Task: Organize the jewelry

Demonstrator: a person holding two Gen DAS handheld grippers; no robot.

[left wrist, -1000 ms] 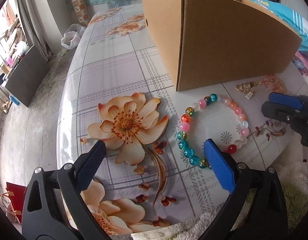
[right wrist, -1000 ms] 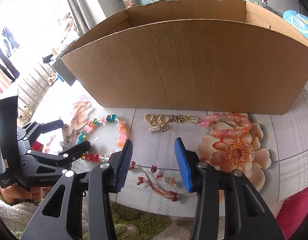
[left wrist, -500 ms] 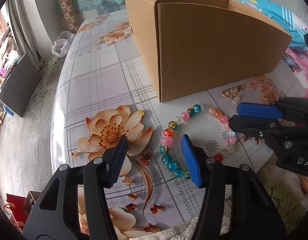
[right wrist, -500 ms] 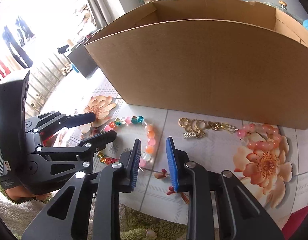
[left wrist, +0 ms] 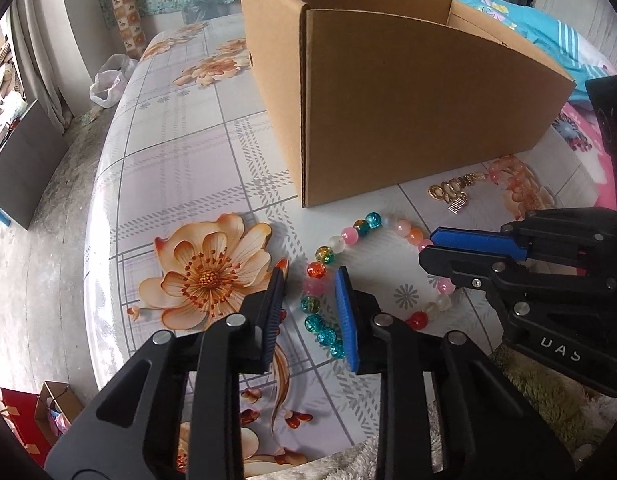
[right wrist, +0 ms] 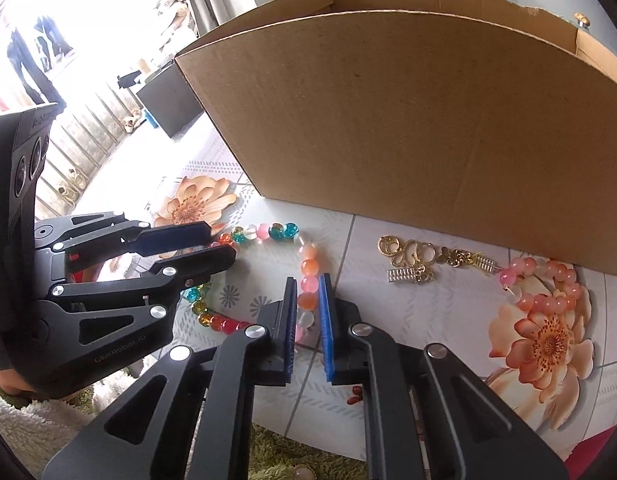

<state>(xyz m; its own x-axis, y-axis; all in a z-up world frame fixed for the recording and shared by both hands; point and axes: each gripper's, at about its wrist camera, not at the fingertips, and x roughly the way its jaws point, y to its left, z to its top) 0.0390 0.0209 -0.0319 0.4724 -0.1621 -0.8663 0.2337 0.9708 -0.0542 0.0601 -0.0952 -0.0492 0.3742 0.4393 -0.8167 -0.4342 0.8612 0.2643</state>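
A colourful bead bracelet lies on the flowered tablecloth in front of an open cardboard box. My left gripper straddles its left arc of teal and pink beads with a narrow gap, not clamped. My right gripper straddles its right arc of pink and orange beads, pads close beside them; whether they press is unclear. A gold charm piece and a pink bead bracelet lie to the right, near the box wall.
The table edge drops to the floor on the left. A fluffy greenish-white rug lies at the near edge. Blue fabric sits behind the box.
Both grippers moved forward and down onto the colourful bracelet and narrowed their jaws around opposite sides of it. The bracelet stays on the table.
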